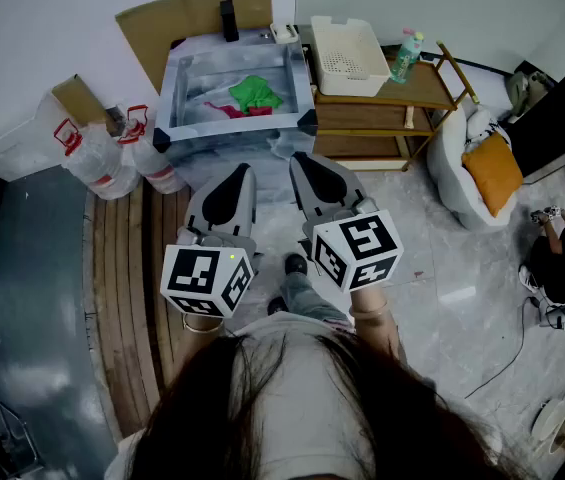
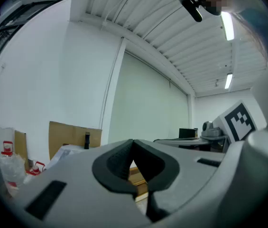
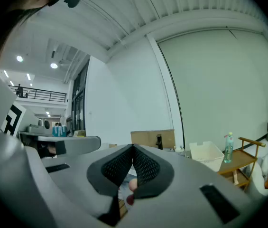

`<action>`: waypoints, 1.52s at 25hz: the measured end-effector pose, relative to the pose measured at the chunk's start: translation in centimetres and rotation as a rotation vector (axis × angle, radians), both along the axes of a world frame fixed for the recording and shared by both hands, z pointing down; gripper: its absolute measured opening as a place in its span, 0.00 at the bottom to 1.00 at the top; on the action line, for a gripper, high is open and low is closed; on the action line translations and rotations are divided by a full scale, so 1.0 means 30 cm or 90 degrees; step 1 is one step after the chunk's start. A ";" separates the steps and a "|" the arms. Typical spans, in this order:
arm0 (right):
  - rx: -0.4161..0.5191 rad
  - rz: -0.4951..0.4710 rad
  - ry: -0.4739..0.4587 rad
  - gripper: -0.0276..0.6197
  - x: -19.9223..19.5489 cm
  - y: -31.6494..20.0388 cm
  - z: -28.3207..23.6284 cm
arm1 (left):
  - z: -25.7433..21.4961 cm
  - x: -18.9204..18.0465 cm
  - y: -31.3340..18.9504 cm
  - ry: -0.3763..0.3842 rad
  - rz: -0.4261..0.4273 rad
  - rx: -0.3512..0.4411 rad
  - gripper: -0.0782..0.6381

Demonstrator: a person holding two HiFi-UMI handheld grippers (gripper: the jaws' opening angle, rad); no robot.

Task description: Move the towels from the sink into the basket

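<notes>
Jaws of the left gripper are together at the tips, with nothing between the pads; jaws of the right gripper are likewise closed and empty. Head view: both grippers are held level and side by side in front of the person, pointing toward the grey rectangular sink and well short of it. Each carries its cube with square black-and-white markers, left cube and right cube. Inside the sink lie two towels: a crumpled green towel toward the right of the basin and a red towel just beside it, at the front; whether they touch cannot be determined. The white perforated plastic basket stands on the top surface of a wooden slatted trolley, immediately right of the sink, and no towel is visible in it. A teal plastic bottle with a pink cap stands upright on the same surface, just right of the basket. A brown cardboard sheet leans against the wall behind the sink. Clear plastic bags with red print sit on the floor left of the sink. A white armchair with an orange cushion is right of the trolley.
</notes>
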State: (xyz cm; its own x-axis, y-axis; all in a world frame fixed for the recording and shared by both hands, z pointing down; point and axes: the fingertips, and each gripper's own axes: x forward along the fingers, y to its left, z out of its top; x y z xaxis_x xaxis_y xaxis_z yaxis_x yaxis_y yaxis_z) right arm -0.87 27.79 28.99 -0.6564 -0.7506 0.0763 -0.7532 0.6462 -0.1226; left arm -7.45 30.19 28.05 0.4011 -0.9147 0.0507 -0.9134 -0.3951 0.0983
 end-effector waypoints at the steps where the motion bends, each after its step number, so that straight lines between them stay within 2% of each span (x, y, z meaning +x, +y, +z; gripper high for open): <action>1: -0.002 0.002 -0.001 0.08 0.004 -0.026 0.002 | 0.000 -0.001 -0.029 0.000 -0.002 0.000 0.12; 5: 0.001 0.008 -0.002 0.08 0.024 -0.123 0.008 | 0.006 0.005 -0.137 0.000 -0.008 -0.004 0.12; 14: 0.000 -0.033 0.031 0.08 0.071 -0.323 0.036 | 0.025 0.052 -0.342 -0.006 -0.033 -0.018 0.12; 25: -0.015 -0.107 0.042 0.08 0.025 -0.465 0.072 | 0.024 0.045 -0.473 -0.012 -0.076 -0.030 0.11; 38: -0.037 -0.128 0.075 0.09 -0.064 -0.676 0.155 | 0.076 -0.033 -0.697 -0.002 -0.073 -0.042 0.12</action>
